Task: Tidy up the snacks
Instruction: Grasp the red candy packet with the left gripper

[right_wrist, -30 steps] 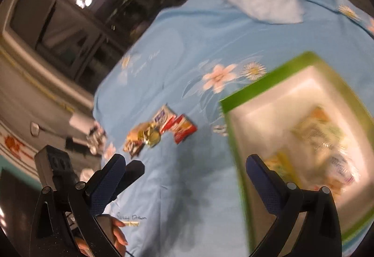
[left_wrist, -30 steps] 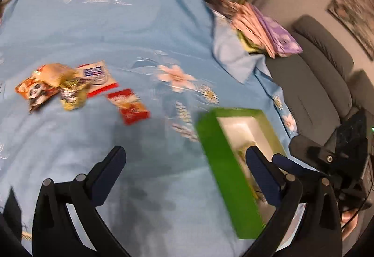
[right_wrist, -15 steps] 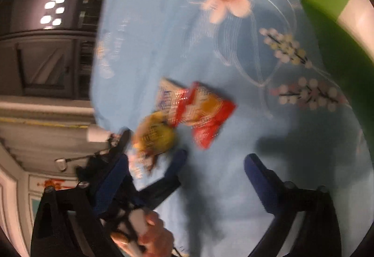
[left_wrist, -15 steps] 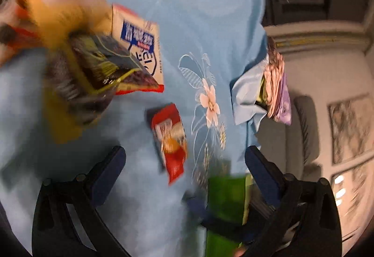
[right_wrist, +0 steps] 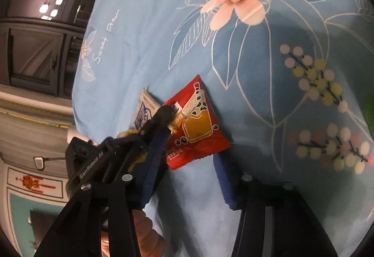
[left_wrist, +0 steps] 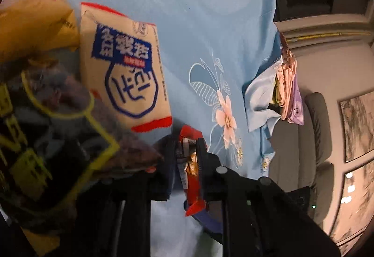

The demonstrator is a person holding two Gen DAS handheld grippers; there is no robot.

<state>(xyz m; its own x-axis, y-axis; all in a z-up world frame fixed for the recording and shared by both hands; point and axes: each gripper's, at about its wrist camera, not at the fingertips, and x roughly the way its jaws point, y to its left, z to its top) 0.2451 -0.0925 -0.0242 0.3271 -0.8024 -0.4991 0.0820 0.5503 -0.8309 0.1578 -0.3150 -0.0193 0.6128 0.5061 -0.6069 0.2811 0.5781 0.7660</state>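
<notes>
A small red snack packet (right_wrist: 195, 126) with a bubble-tea picture lies on the blue flowered cloth (right_wrist: 145, 30). My left gripper (left_wrist: 185, 151) is shut on its edge; the packet (left_wrist: 190, 170) stands on edge between the jaws. In the right wrist view the left gripper (right_wrist: 167, 114) pinches the packet's left side. My right gripper (right_wrist: 189, 177) is partly open, its blue fingers (right_wrist: 224, 184) on either side of the packet's near edge, not closed on it. A cream and blue packet (left_wrist: 131, 74), a dark yellow-lined packet (left_wrist: 53, 140) and a yellow packet (left_wrist: 30, 21) lie close by.
A pile of folded cloths (left_wrist: 287, 88) sits at the far edge of the blue cloth. A grey sofa (left_wrist: 311, 140) stands beyond it. A sliver of the green box (right_wrist: 368, 112) shows at the right edge of the right wrist view.
Both grippers dropped from above the cloth down to the red packet. My left gripper closed on the packet. My right gripper left the green box and narrowed around the packet.
</notes>
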